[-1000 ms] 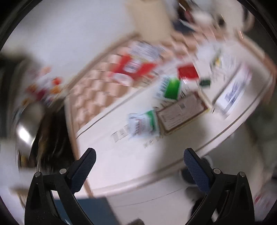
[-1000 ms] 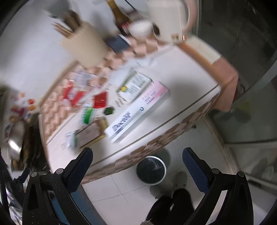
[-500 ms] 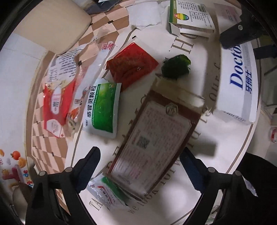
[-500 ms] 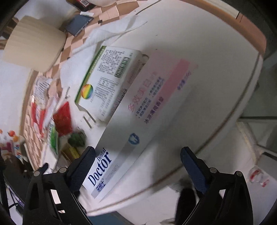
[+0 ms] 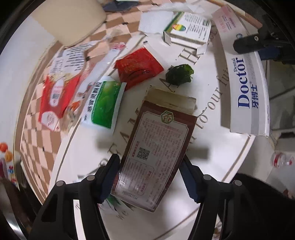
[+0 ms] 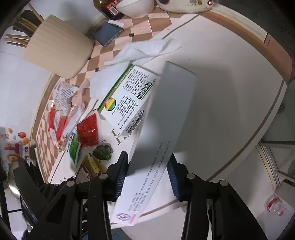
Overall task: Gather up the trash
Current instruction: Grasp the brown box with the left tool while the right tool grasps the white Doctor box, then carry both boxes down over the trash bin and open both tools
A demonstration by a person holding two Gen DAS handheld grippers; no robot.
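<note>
My left gripper (image 5: 149,173) is shut on a brown carton (image 5: 156,155) with a printed label and holds its near end just off the white round table (image 5: 212,162). My right gripper (image 6: 147,171) is shut on the long white toothpaste box (image 6: 162,129), which also shows in the left wrist view (image 5: 247,88). More trash lies on the table: a red sachet (image 5: 138,66), a green sachet (image 5: 103,103), a crumpled green wrapper (image 5: 179,73), a red and white snack bag (image 5: 57,94) and a white medicine box (image 5: 188,31).
A beige utensil holder (image 6: 59,51), a phone (image 6: 107,34), a white napkin (image 6: 145,50), a dark bottle (image 6: 108,8) and a bowl (image 6: 134,7) stand at the table's back. The table edge (image 6: 272,114) drops to the floor on the right.
Both grippers came down from high above the table. The left one closed on the brown carton. The right one closed on the toothpaste box and tilted it up.
</note>
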